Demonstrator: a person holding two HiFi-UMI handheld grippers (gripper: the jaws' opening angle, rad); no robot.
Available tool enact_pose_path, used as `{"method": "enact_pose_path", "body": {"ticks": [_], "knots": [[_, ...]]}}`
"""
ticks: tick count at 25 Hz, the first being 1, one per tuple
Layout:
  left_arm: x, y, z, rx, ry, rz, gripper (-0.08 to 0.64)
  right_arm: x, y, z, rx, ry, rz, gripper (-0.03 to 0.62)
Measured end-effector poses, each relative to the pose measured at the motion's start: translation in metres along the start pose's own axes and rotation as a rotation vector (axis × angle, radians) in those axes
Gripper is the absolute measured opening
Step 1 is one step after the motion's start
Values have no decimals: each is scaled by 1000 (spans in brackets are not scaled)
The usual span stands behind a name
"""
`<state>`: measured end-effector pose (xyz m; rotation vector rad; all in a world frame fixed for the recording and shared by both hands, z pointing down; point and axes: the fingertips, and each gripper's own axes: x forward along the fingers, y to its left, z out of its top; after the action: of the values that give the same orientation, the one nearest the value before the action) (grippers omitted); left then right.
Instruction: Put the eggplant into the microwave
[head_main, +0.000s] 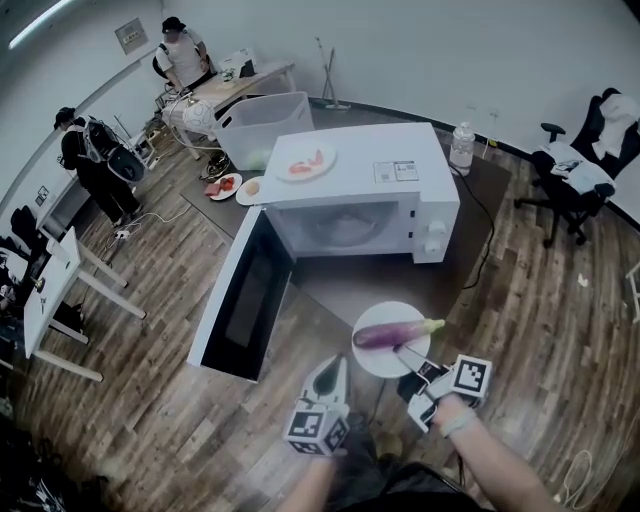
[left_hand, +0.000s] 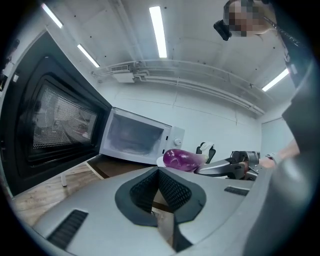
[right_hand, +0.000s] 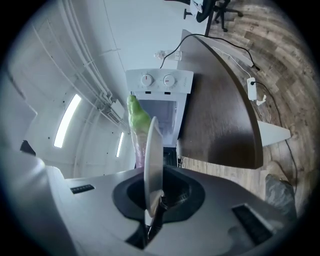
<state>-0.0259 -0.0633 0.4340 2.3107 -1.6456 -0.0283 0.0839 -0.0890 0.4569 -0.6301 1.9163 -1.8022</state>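
A purple eggplant (head_main: 385, 333) with a green stem lies on a small white plate (head_main: 377, 364). My right gripper (head_main: 405, 352) is shut on the plate's near rim and holds it in front of the white microwave (head_main: 360, 190). The microwave's door (head_main: 245, 295) hangs wide open to the left, and its cavity (head_main: 335, 225) looks empty. In the right gripper view the plate (right_hand: 152, 160) stands edge-on between the jaws, with the eggplant (right_hand: 137, 125) behind it. My left gripper (head_main: 335, 368) is shut and empty, just left of the plate. Its view shows the eggplant (left_hand: 180, 159), the microwave (left_hand: 140, 137) and the door (left_hand: 55, 125).
The microwave stands on a dark brown table (head_main: 480, 200). On its top is a plate of red food (head_main: 305, 162); a water bottle (head_main: 461, 147) stands to its right. A clear bin (head_main: 265, 125), floor plates (head_main: 228, 185), two people (head_main: 185, 55) and an office chair (head_main: 585, 165) lie beyond.
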Motion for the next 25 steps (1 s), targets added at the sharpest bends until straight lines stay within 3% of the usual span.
{"method": "enact_pose_path", "body": {"ticks": [9,15,25], "knots": [[42,38,0,19,12,-47,-2,49,-13,28,20,-41,15,9],[67,61,-1,52,12,-71,-2,89,-21,51,-28,-64,26,9],[107,75,-3,54,13,-123,-2,150,-33,81,-16,-74,28,9]]}}
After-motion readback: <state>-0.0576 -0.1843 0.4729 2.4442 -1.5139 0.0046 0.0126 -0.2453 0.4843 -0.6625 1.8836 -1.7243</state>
